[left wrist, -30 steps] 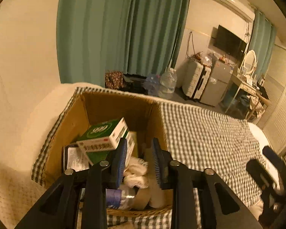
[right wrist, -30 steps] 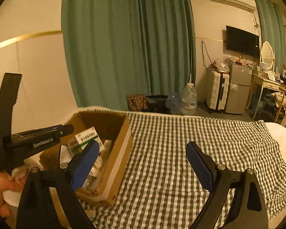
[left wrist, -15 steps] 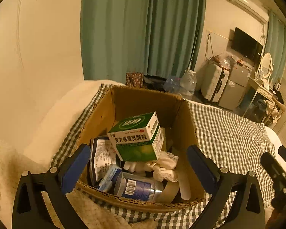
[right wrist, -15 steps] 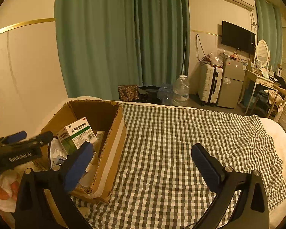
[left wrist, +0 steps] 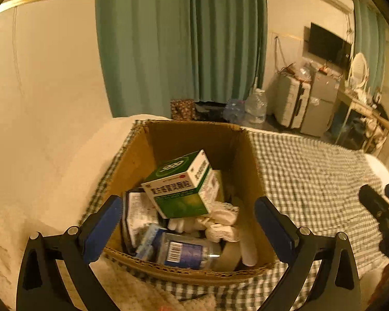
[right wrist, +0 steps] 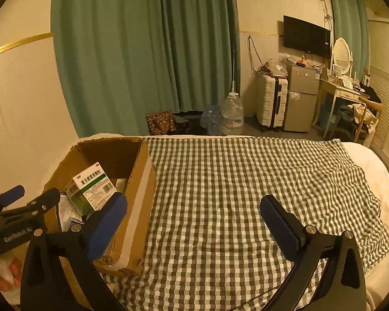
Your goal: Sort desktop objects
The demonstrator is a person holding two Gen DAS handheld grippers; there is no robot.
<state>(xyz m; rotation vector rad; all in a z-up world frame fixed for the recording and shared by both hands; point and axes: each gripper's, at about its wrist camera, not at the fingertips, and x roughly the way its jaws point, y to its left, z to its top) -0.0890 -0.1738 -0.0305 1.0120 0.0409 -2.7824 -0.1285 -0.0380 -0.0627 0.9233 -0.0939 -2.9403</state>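
Note:
An open cardboard box (left wrist: 243, 160) stands on the checked cloth (right wrist: 246, 181) at the left. It holds a green and white medicine box (left wrist: 181, 184) on top, a white crumpled cloth (left wrist: 220, 223), a clear bottle with a blue label (left wrist: 186, 254), leaflets and other small items. My left gripper (left wrist: 189, 223) is open and empty, just above the box's near rim. My right gripper (right wrist: 194, 220) is open and empty above the bare cloth, right of the box (right wrist: 140, 181). The left gripper also shows in the right wrist view (right wrist: 20, 207).
The cloth covers a bed with white bedding (right wrist: 376, 176) at its right edge. Beyond it are green curtains (right wrist: 142, 51), water jugs (right wrist: 230, 114), a suitcase (right wrist: 271, 103), a small fridge (right wrist: 300, 98) and a desk (right wrist: 342, 98).
My left gripper has opened wide and pulled back from the box, leaving the white cloth inside. My right gripper stayed open and drifted slightly over the cloth.

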